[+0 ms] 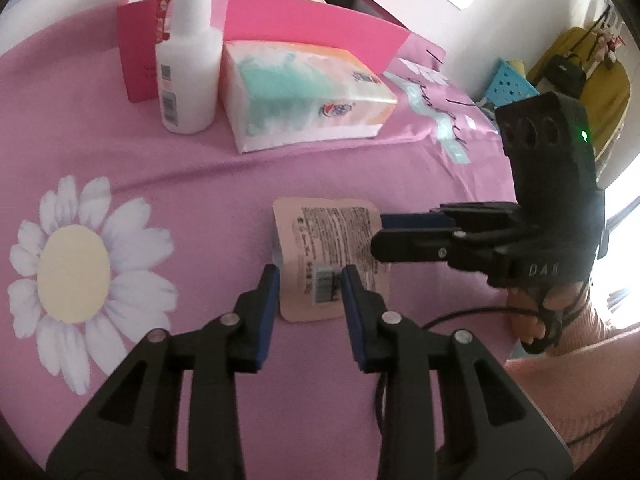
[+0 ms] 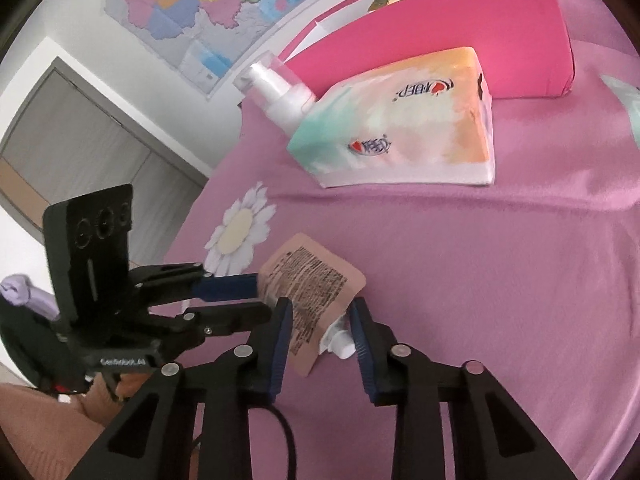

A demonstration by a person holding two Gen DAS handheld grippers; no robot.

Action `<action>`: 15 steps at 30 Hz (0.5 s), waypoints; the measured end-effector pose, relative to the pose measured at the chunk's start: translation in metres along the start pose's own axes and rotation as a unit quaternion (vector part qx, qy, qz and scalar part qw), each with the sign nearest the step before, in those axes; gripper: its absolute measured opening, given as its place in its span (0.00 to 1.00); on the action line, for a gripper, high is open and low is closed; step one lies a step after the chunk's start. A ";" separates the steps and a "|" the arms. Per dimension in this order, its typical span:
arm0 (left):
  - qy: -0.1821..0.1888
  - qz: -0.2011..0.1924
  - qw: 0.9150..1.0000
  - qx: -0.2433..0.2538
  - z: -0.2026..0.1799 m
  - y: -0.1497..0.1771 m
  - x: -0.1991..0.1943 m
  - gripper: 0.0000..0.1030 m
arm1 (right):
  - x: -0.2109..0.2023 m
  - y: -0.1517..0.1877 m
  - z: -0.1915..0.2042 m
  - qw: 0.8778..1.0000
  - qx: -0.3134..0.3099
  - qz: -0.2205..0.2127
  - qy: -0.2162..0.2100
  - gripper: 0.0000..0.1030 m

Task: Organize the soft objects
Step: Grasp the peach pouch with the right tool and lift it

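A flat beige pouch (image 1: 326, 248) with printed text, a barcode and a white spout lies on the pink cloth; it also shows in the right wrist view (image 2: 316, 292). My left gripper (image 1: 306, 280) is open, its blue pads either side of the pouch's near end, just above it. My right gripper (image 2: 320, 316) is open, its pads astride the pouch's spout end; in the left wrist view it (image 1: 380, 228) reaches in from the right at the pouch's edge. A soft tissue pack (image 1: 304, 92) lies further back, also in the right wrist view (image 2: 404, 124).
A white pump bottle (image 1: 188, 60) stands left of the tissue pack. A pink open box (image 1: 320, 28) with items inside stands behind them, also in the right wrist view (image 2: 460, 40). A daisy print (image 1: 80, 268) marks the cloth at left. A blue perforated basket (image 1: 512, 84) is at far right.
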State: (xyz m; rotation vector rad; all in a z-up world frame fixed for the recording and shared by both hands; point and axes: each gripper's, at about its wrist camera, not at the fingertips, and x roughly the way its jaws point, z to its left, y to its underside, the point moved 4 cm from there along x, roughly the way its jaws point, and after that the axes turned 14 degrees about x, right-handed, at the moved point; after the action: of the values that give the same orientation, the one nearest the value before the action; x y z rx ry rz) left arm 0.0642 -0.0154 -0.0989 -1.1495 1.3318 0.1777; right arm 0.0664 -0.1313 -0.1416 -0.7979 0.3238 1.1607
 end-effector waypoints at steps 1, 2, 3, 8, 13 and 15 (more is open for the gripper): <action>0.006 -0.002 1.000 -0.004 0.001 -0.001 0.000 0.33 | 0.003 -0.001 0.001 1.000 -0.003 0.000 0.003 0.26; 0.006 -0.002 1.000 -0.006 0.001 -0.002 0.001 0.33 | 0.004 -0.002 0.001 1.000 -0.005 -0.001 0.005 0.25; 0.003 -0.002 1.000 -0.005 0.001 -0.003 0.001 0.33 | 0.005 -0.002 0.002 1.000 -0.007 -0.002 0.007 0.24; -0.009 -0.006 1.000 -0.003 -0.003 -0.006 -0.002 0.33 | 0.002 -0.004 0.003 1.000 -0.012 -0.009 0.016 0.22; -0.016 -0.020 1.000 0.000 -0.008 -0.013 -0.011 0.33 | -0.008 -0.006 0.007 0.999 -0.023 -0.020 0.020 0.21; -0.018 -0.024 1.000 0.003 -0.009 -0.016 -0.015 0.33 | -0.012 -0.008 0.010 0.999 -0.028 -0.026 0.020 0.21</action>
State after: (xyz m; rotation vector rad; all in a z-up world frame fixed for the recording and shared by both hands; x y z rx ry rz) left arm 0.0646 -0.0226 -0.0763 -1.1667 1.2705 0.1592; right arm 0.0672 -0.1344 -0.1243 -0.8738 0.3030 1.1103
